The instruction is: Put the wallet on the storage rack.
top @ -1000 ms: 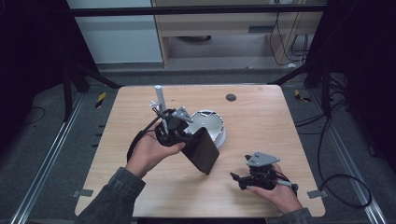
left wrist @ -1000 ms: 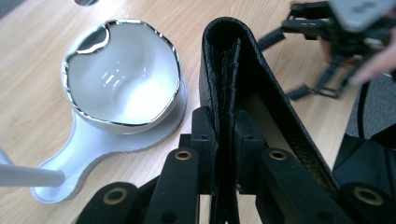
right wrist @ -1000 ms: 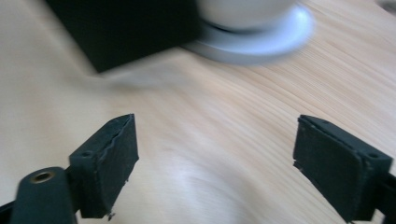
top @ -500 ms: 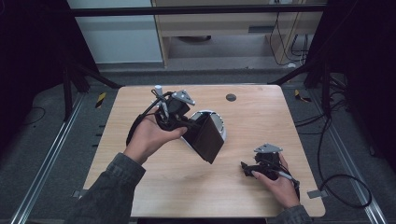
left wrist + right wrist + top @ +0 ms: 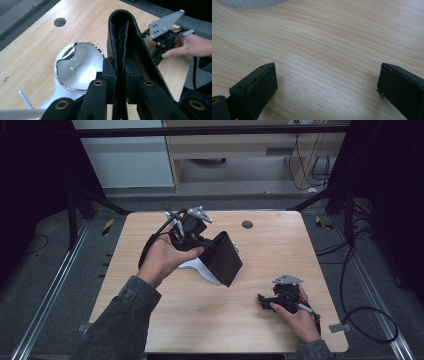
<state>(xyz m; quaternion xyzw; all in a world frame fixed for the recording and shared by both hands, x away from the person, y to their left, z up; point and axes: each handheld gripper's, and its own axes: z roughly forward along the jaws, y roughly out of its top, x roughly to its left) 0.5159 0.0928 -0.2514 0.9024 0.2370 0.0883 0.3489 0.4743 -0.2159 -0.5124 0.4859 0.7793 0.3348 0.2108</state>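
Observation:
My left gripper (image 5: 212, 249) is shut on a black folded leather wallet (image 5: 226, 259) and holds it in the air, tilted, above the middle of the table. In the left gripper view the jaws clamp the wallet's (image 5: 125, 37) open edges, fold pointing away, my gripper (image 5: 121, 72) around its lower part. Below it a white rounded object with a shiny concave top (image 5: 77, 66) rests on the table, partly hidden by hand and wallet (image 5: 200, 267). Near the front right, my right gripper (image 5: 263, 302) rests low on the wood, open, nothing between its jaws (image 5: 327, 82).
The wooden table (image 5: 280, 250) has a round hole (image 5: 247, 224) near its far edge. A thin white rod (image 5: 23, 97) sticks out beside the white object. Dark metal frame legs and cables surround the table. A white curved edge (image 5: 254, 3) lies ahead of the right gripper.
My left gripper has carried the wallet away from the person and to the right, over the white object. The right gripper shifted slightly right and has stayed low on the table.

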